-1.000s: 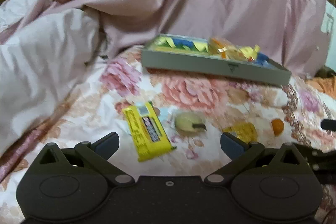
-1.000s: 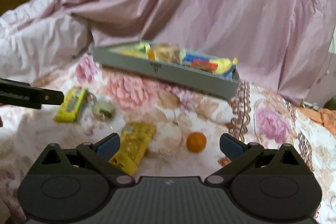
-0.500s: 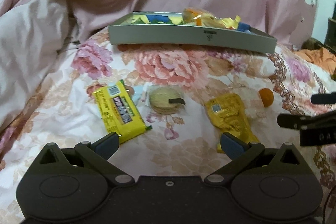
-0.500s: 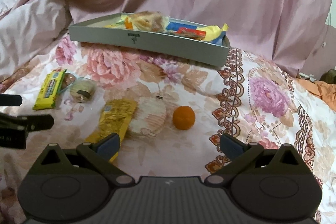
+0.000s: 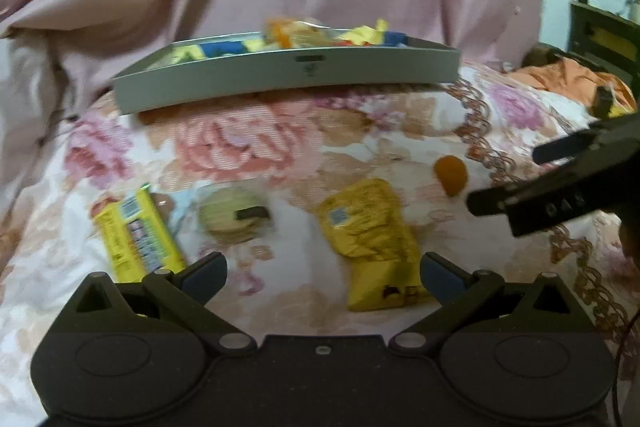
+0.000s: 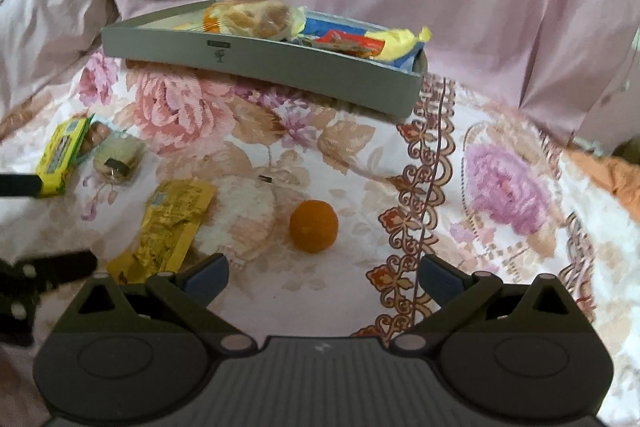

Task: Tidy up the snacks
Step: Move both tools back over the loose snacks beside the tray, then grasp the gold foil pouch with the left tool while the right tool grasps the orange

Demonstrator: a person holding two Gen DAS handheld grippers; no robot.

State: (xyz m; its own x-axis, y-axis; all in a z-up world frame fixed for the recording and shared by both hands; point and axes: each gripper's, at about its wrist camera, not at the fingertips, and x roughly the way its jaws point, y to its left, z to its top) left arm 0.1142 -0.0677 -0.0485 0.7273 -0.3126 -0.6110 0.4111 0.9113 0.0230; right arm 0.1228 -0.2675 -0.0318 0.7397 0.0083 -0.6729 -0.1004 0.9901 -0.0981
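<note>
Floral bed [image 6: 500, 187], grey tray [image 6: 280, 67] at the back already partly filled with snacks. Left on the sheet: orange [image 6: 314, 225], yellow pouch [image 6: 172, 223], round cookie pack [image 6: 116, 157], yellow bar [image 6: 62, 155]. Your left gripper [image 5: 322, 273] and right gripper [image 6: 322, 273] are both spread, holding nothing.

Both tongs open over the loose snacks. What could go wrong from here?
1. The orange is round and sits on soft floral bedding; a nudge from the right tongs may roll it away.
2. The yellow pouch lies flat, so the left tongs may pinch fabric with it.
3. The grey tray is already piled; additions could slide off.
</note>
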